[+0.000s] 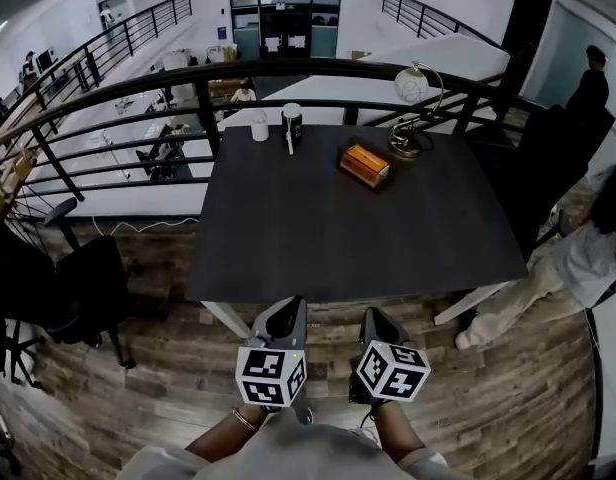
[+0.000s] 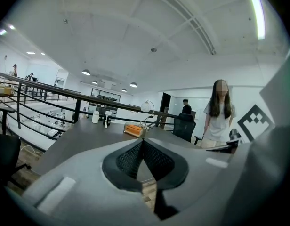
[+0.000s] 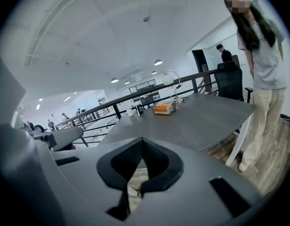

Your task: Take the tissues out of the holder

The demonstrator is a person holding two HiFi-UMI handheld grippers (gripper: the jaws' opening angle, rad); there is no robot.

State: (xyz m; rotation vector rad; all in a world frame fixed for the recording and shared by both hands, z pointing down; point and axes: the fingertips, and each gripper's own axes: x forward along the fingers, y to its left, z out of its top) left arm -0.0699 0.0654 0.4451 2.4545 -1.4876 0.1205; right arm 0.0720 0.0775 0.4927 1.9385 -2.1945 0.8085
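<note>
Worktop (image 1: 338,238): one, dark, mid-frame, on a mezzanine beside a black railing (image 1: 138,86); plank floor (image 1: 158,368). Tissue holder (image 1: 375,176): one, upper right of centre, holding orange-packed tissues (image 1: 364,158). Cups: two, white cup (image 1: 260,126) and dark cup (image 1: 292,125), details unclear. Lamp (image 1: 413,118): one. Left gripper (image 1: 287,310), right gripper (image 1: 376,318): bottom centre, both closed, empty. Person (image 1: 588,258): right edge, cut off.

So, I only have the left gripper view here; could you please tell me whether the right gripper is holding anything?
Observer: No, the right gripper is shut, jaws together with nothing between them.
Operator: Thank you. Where do both grippers sit relative to the dark grey rectangular table?
Observer: Both hang short of the table's near edge, over the brown wooden plank floor, the left gripper beside the right.
</note>
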